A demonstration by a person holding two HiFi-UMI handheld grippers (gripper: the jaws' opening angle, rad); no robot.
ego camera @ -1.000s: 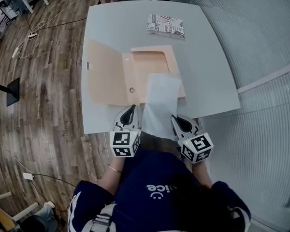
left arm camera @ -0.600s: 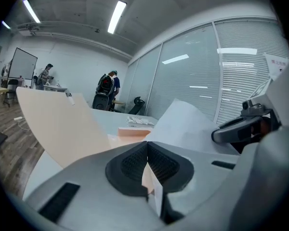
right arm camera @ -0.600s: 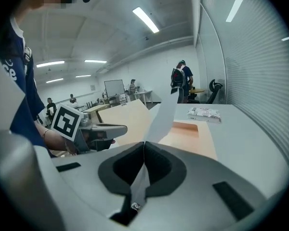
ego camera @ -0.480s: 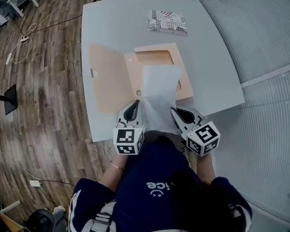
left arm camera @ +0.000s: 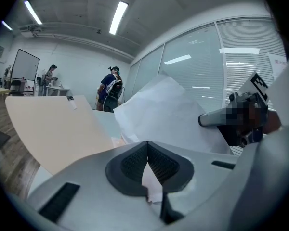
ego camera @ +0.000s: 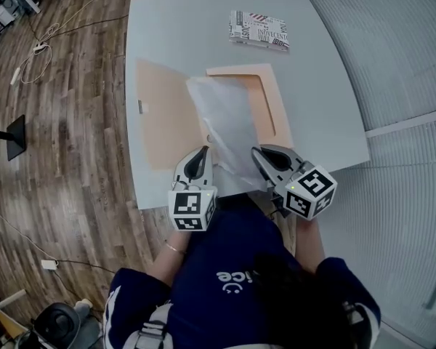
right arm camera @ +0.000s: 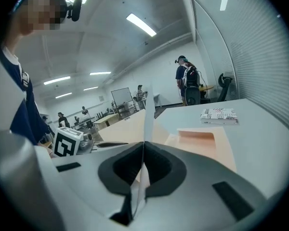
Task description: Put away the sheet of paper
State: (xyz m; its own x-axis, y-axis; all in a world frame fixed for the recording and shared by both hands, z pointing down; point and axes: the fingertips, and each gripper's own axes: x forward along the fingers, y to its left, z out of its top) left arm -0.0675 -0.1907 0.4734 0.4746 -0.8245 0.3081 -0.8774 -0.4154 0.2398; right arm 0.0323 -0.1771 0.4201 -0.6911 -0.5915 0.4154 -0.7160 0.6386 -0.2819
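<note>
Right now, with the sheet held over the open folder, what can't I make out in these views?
- Fold of the folder: head view, covered by the sheet of paper.
- Print on the patterned packet: too small in the head and right gripper views.
- Pocket side of the folder: left gripper view, behind the raised sheet.

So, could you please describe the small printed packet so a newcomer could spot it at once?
Start at the white table, with an open beige folder across its middle. Beyond the folder, near the far edge, the packet lies flat and alone. It is the only thing covered in busy black-and-white print.
</note>
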